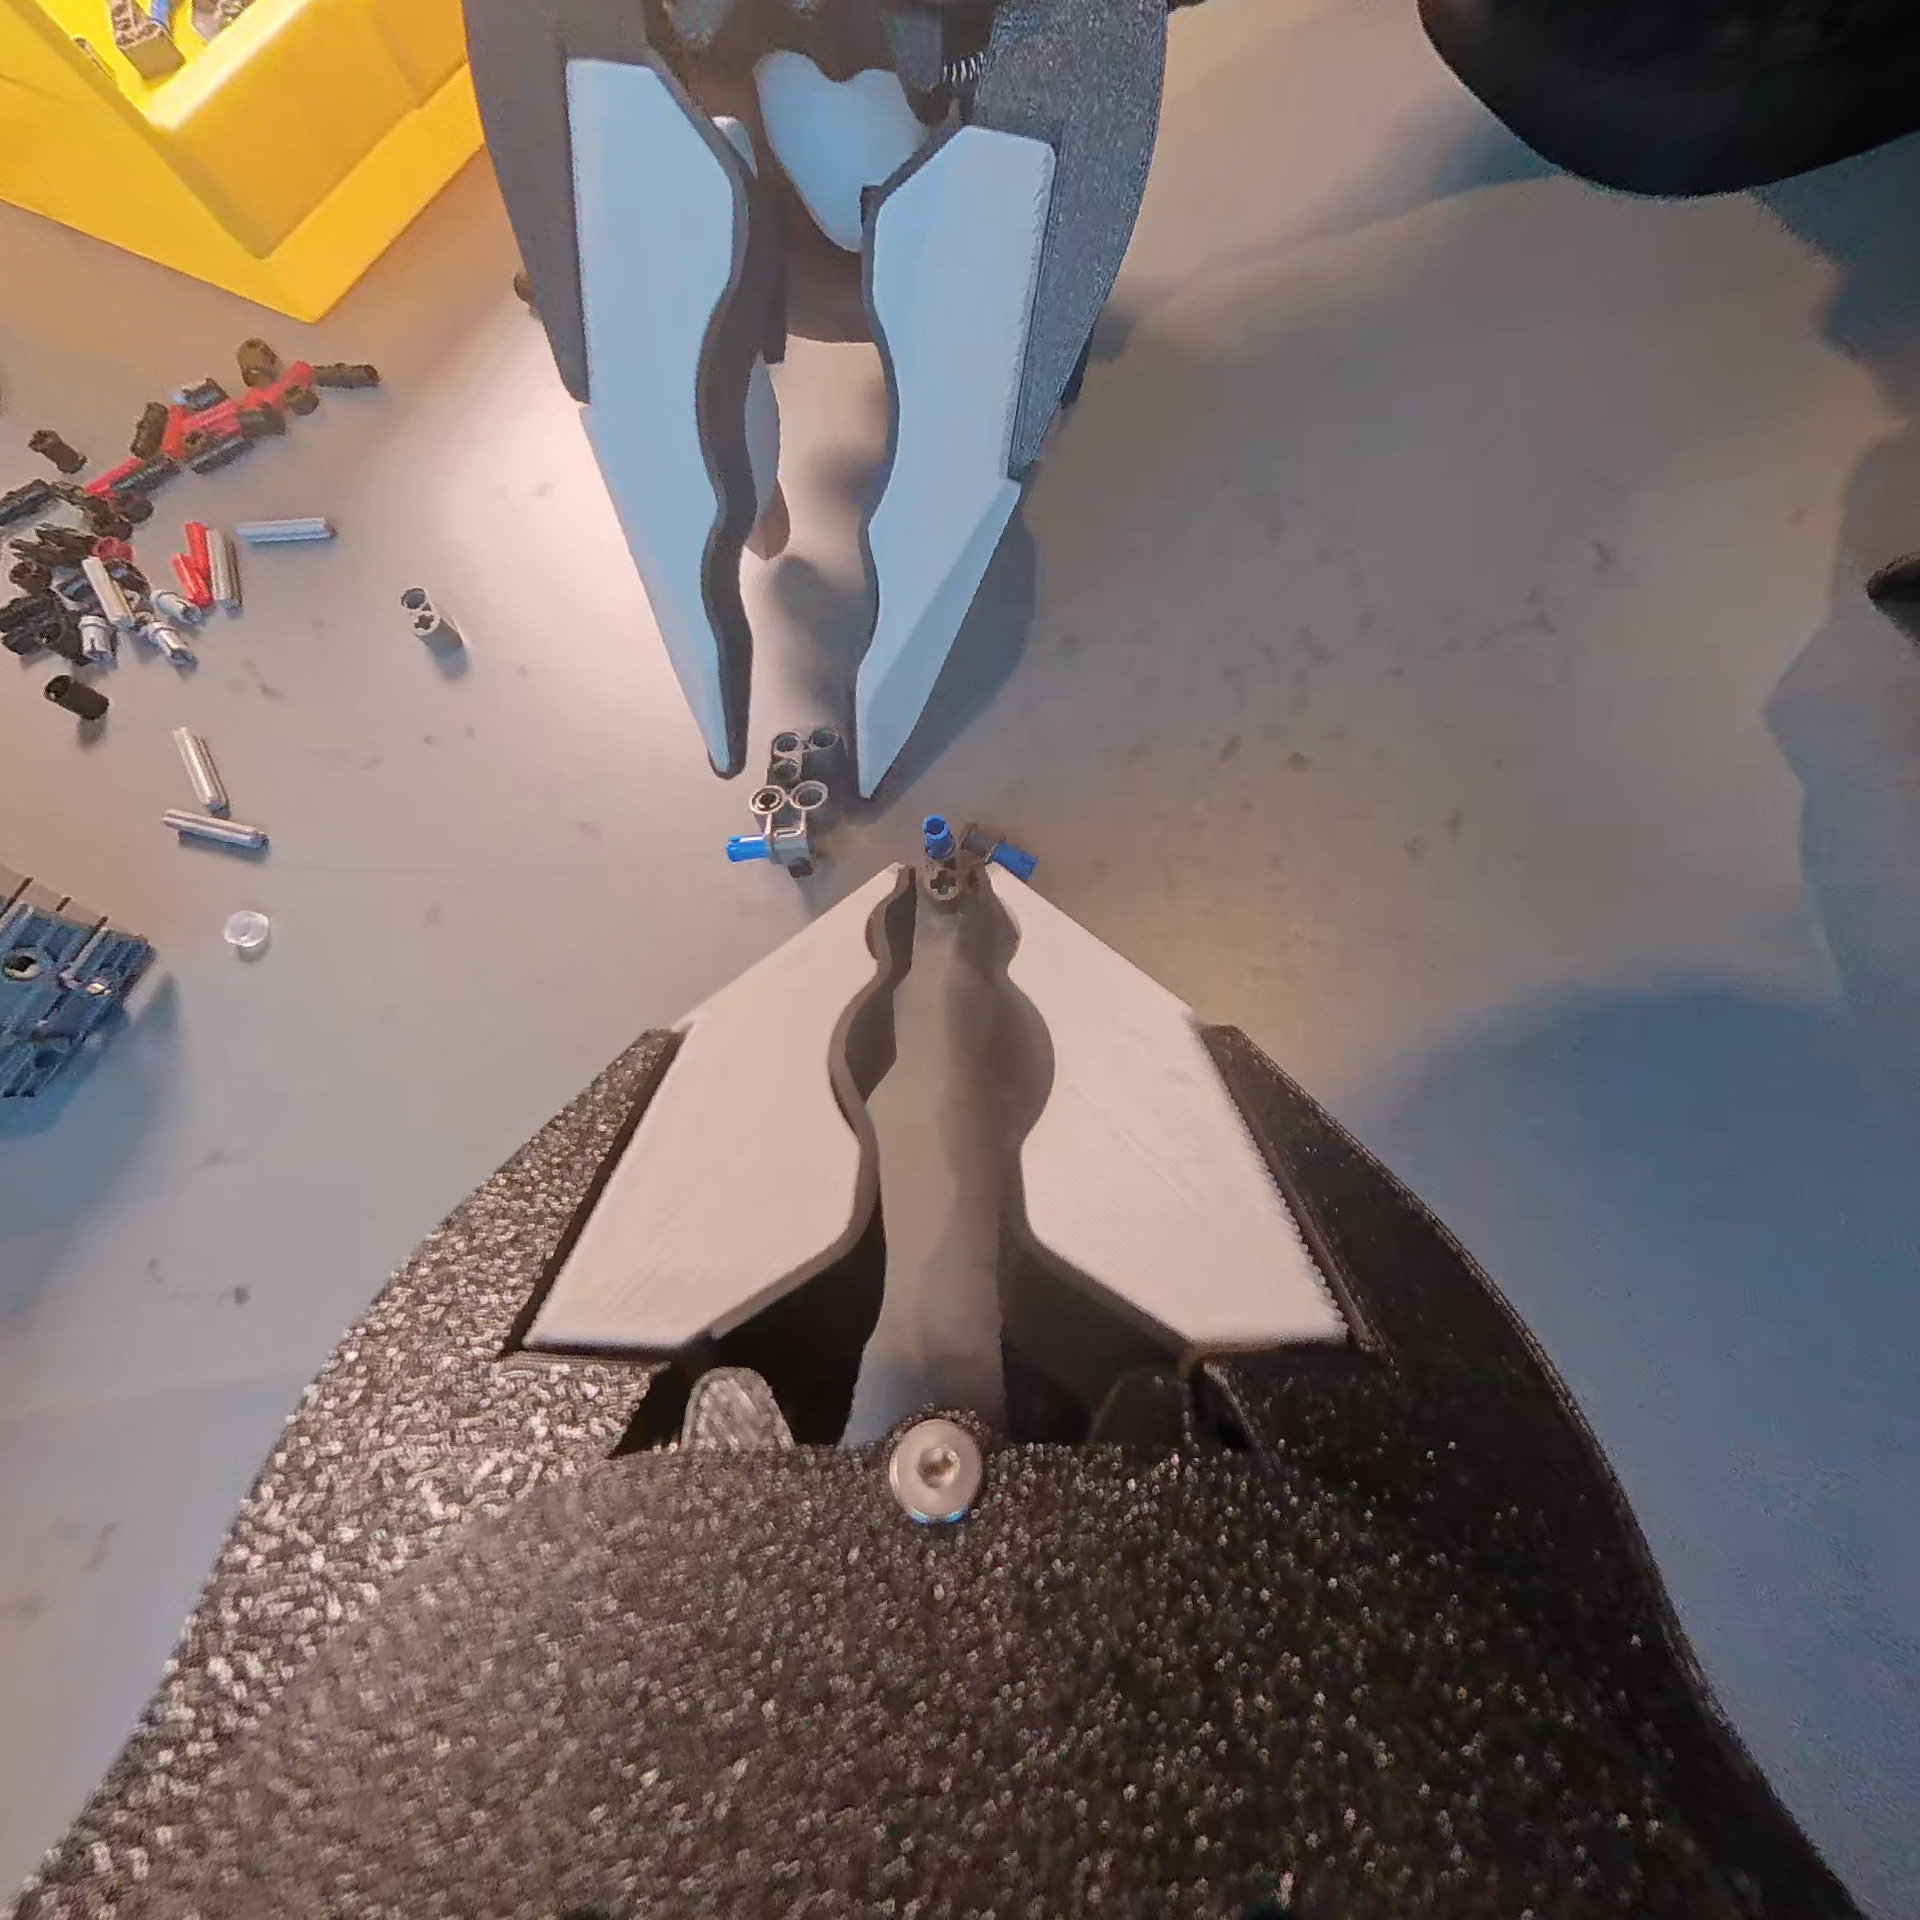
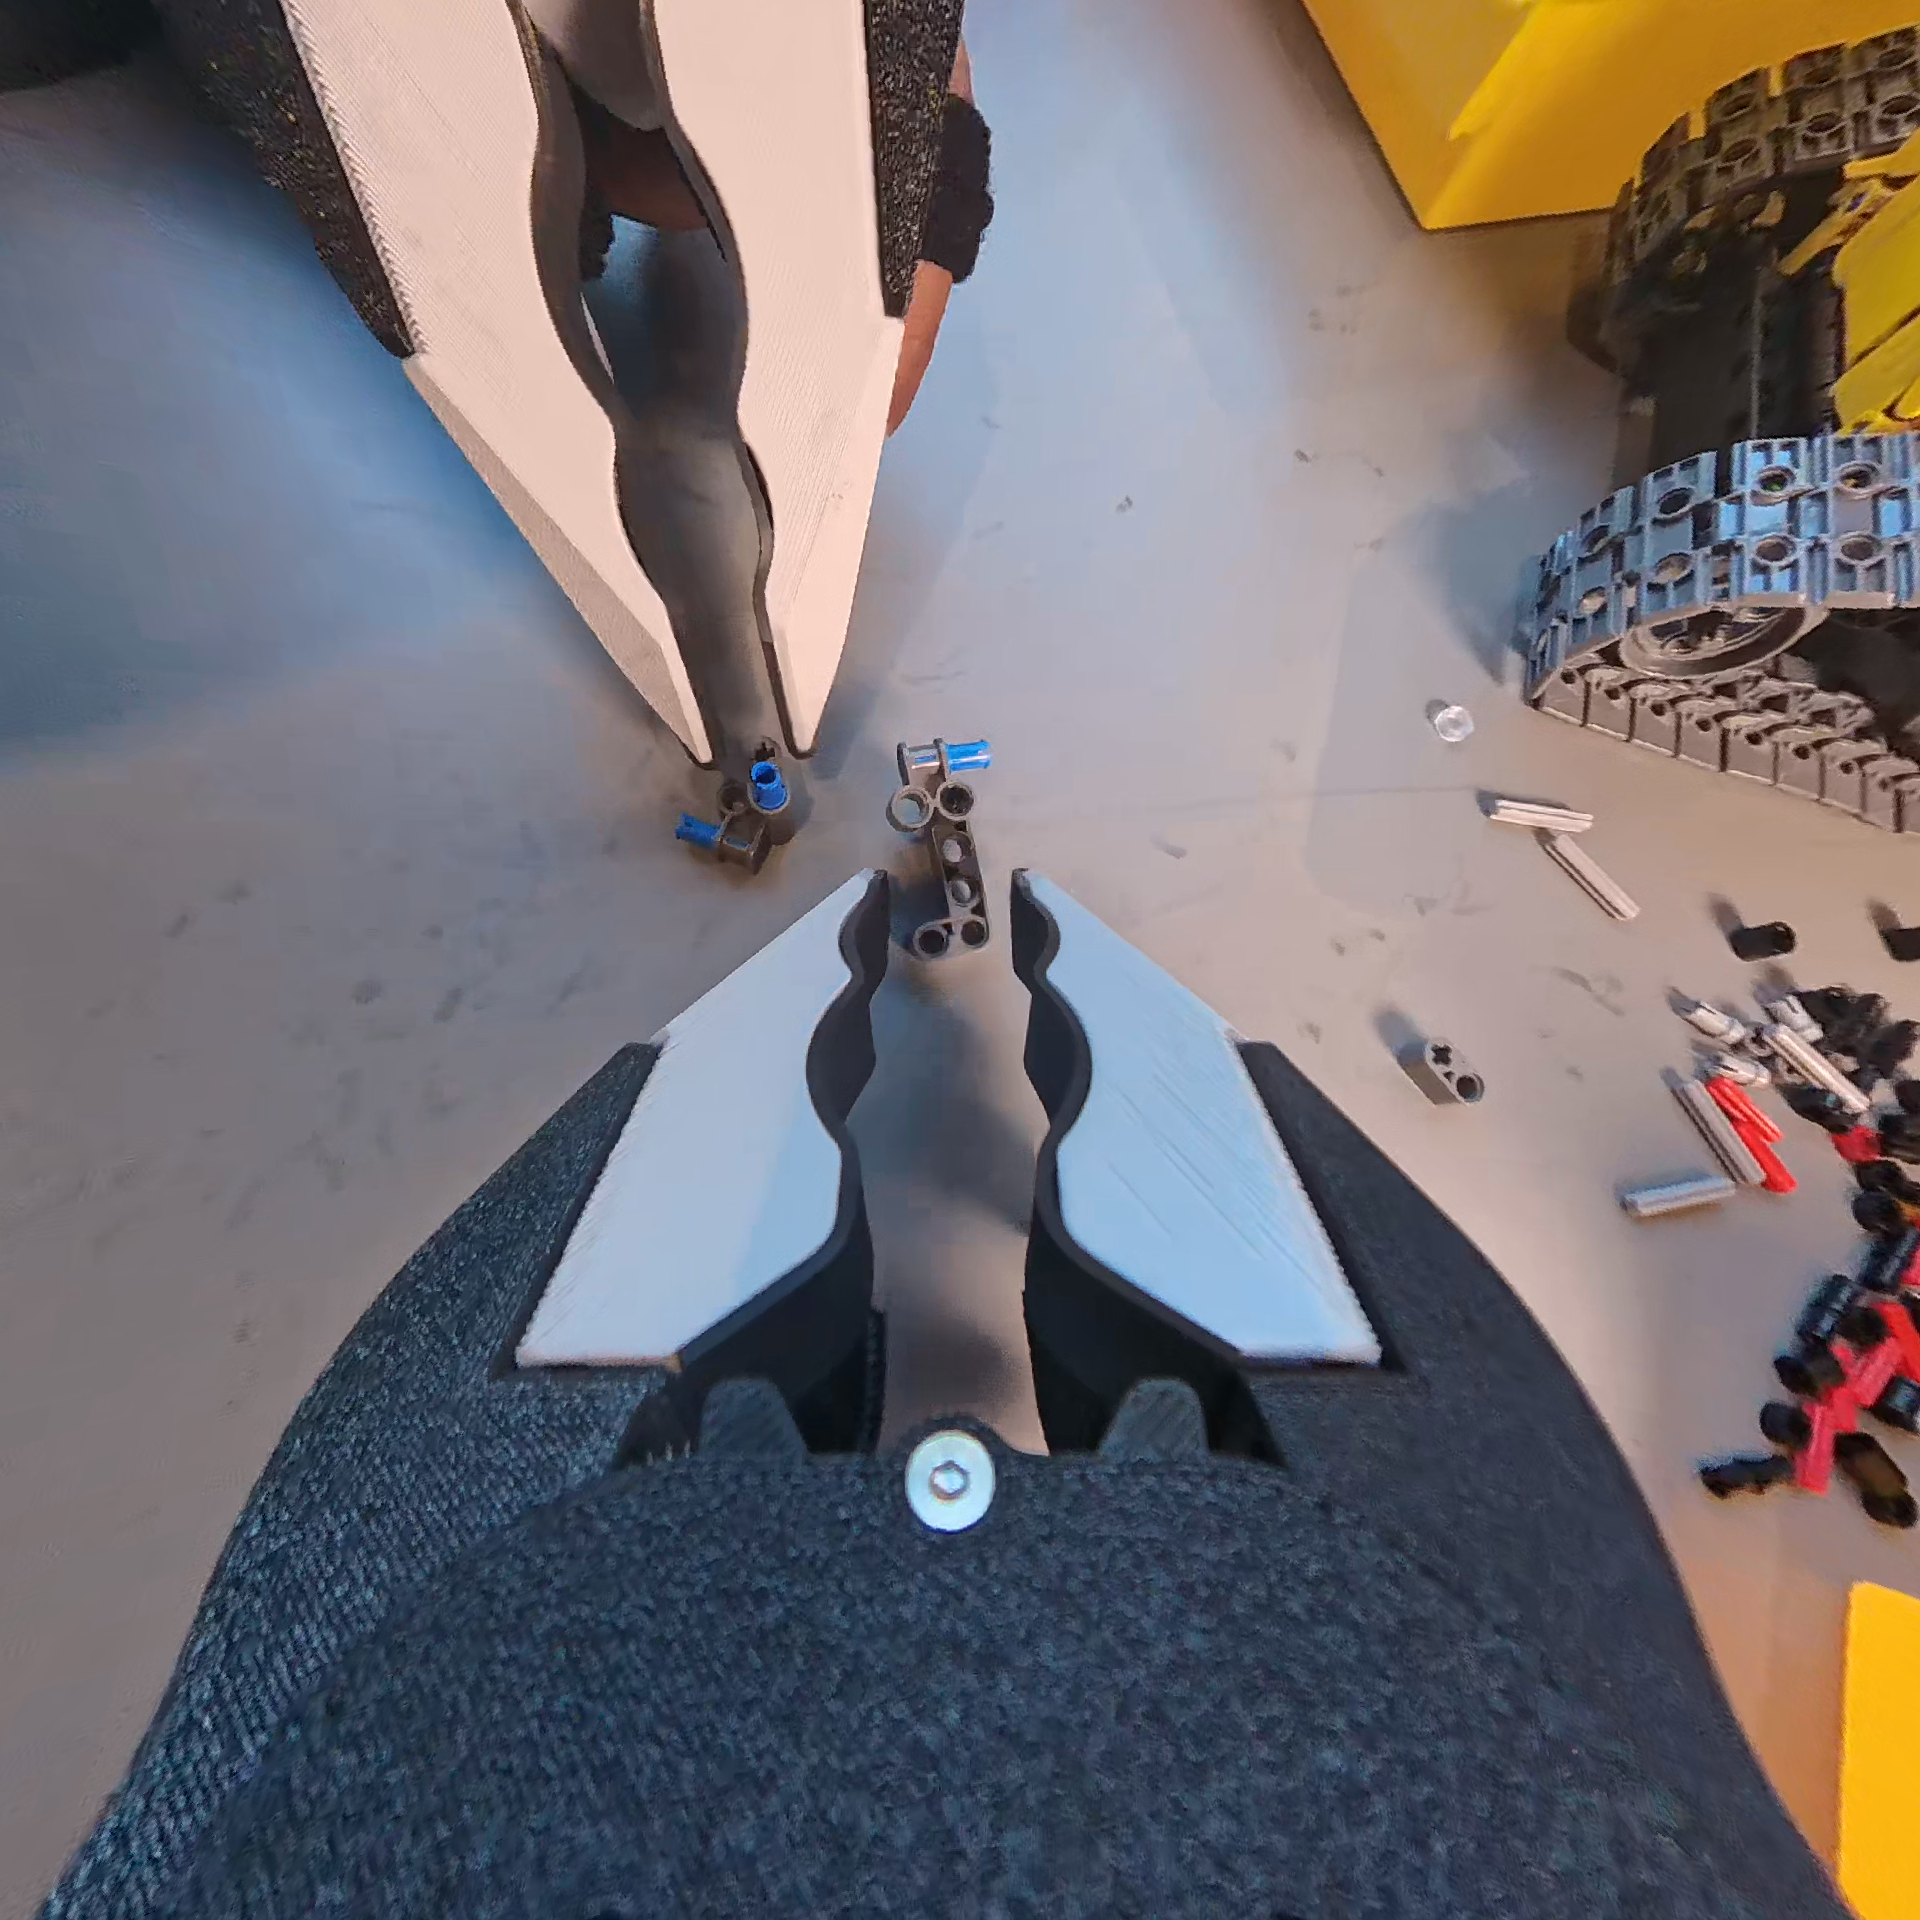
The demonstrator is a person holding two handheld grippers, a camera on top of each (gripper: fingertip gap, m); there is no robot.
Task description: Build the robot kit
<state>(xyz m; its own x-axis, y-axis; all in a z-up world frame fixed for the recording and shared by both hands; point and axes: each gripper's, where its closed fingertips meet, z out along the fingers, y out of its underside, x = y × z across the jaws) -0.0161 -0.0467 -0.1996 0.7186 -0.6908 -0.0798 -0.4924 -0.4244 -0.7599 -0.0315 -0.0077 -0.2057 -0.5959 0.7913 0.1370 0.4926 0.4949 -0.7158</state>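
Connector pieces were the things at the jaws: two small dark grey toy-brick assemblies with blue pins, lying close together on the grey bench (image 1: 1351, 727).

Left gripper (image 1: 940, 883): jaws clenched on the first connector piece (image 1: 951, 862), a short dark part with two blue pins, one pointing up and one to the side. The piece sat at the very fingertips, low against the bench. In the right wrist view the same piece (image 2: 746, 816) showed just below the left gripper's tips.

Right gripper (image 2: 951, 883): jaws released, parted, with the second connector piece (image 2: 948, 852) lying between and just ahead of the tips. This one was a longer holed beam with a blue-and-grey pin across its far end. Contact with either finger could not be made out.

Far right in the right wrist view: a tracked model vehicle (image 2: 1745, 540), grey treads and yellow body, a yellow box (image 2: 1455, 125) behind it, and a loose heap of red, black and grey small parts (image 2: 1808, 1195) nearer.
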